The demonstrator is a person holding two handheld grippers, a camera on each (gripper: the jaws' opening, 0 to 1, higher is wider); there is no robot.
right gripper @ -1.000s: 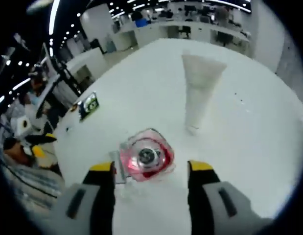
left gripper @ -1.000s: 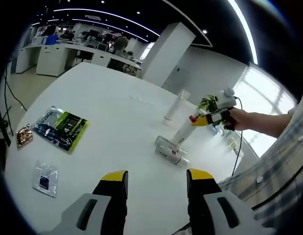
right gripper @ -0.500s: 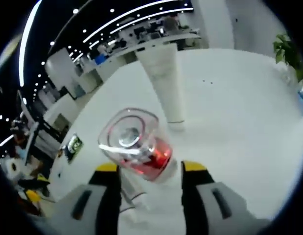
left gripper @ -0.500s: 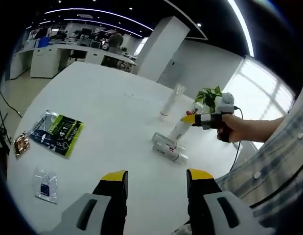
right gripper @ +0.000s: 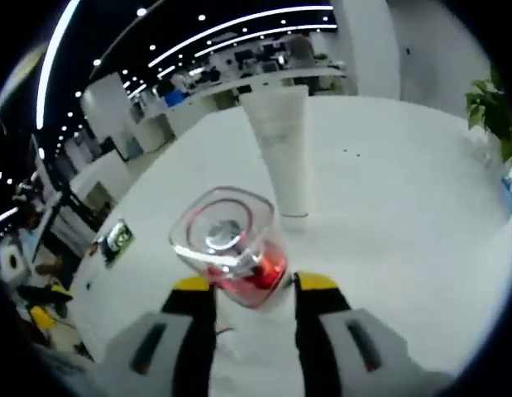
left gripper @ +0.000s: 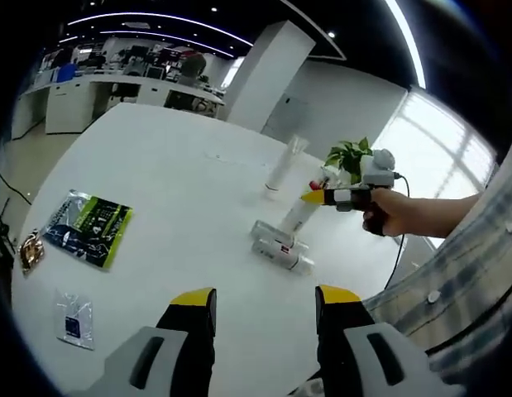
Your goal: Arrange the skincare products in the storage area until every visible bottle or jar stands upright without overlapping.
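My right gripper (right gripper: 252,285) grips the red-capped bottle (right gripper: 235,252), tilted; my open, empty left gripper (left gripper: 264,299) is farther away.

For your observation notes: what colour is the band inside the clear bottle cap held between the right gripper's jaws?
Red, under a clear square cap; the right gripper view shows it best.

An open-plan office, no question — long curved strips of ceiling light (left gripper: 165,18) sweep over a dark ceiling dotted with small downlights. Rows of white desks (left gripper: 98,91) run along the far side, with monitors and seated people behind them. A broad white pillar (left gripper: 264,74) rises mid-floor, and daylight pours through a big window (left gripper: 442,157) beside a potted plant (left gripper: 348,155). In front — a wide white table (left gripper: 173,190), and in the right gripper view more desks (right gripper: 264,76) line the back.
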